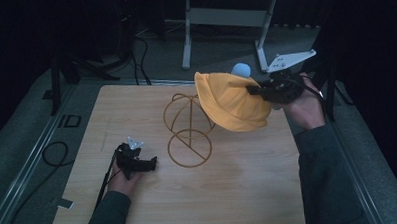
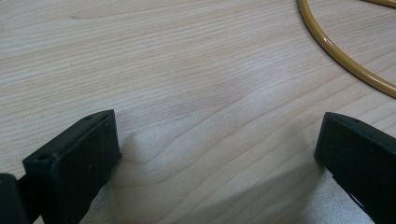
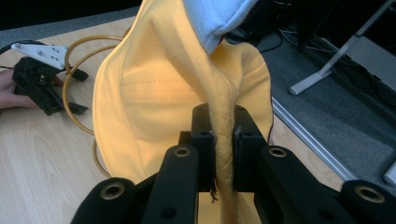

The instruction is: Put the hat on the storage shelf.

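Right gripper (image 3: 223, 154), clamped on the hat (image 1: 231, 102) brim, holds it at the stand's (image 1: 187, 128) 2 o'clock; left gripper (image 2: 217, 158) gapes wide, empty, over bare table (image 1: 249, 190).

bare table (image 1: 249, 200) near front, wire stand (image 1: 188, 130) mid-table, yellow hat (image 1: 231, 103) blocking its right

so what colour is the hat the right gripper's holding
Yellow-orange hat, pinched in the right gripper; clearest in the right gripper view.
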`<state>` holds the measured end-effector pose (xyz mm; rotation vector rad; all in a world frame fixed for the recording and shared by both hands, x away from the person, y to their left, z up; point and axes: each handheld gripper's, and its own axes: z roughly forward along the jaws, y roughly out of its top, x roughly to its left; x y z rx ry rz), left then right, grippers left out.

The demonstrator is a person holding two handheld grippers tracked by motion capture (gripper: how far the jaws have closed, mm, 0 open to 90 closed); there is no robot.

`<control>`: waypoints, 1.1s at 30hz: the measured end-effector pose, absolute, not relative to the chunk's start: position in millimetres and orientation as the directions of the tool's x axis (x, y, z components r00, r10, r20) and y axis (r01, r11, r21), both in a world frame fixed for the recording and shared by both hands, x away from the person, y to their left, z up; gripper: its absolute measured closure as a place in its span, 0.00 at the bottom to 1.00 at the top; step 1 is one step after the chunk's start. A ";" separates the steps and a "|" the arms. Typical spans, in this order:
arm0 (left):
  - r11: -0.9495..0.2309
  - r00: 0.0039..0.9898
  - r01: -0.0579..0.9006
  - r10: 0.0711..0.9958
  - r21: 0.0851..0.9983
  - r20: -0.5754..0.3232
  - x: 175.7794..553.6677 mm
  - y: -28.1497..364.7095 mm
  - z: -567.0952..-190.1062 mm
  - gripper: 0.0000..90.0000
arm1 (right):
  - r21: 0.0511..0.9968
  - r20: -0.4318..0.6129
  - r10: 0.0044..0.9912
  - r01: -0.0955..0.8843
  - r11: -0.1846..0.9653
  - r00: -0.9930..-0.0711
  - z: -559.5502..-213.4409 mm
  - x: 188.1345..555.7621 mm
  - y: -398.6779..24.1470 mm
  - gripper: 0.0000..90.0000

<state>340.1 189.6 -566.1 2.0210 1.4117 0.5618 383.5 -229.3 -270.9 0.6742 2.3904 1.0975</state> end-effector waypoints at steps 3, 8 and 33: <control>-0.251 0.343 0.683 0.939 0.686 0.002 340.1 189.6 -566.1 0.00 | 0.780 -0.178 0.574 0.241 0.578 -0.800 -269.2 383.2 -224.7 0.92; -0.251 0.343 0.682 0.939 0.687 0.002 340.2 189.6 -566.3 0.00 | 0.776 -0.182 0.562 0.233 0.586 -0.807 -266.7 382.8 -218.2 0.92; -0.251 0.343 0.682 0.939 0.687 0.003 340.2 189.6 -566.3 0.00 | 0.734 -0.215 0.477 0.181 0.655 -0.852 -258.9 397.7 -149.4 0.91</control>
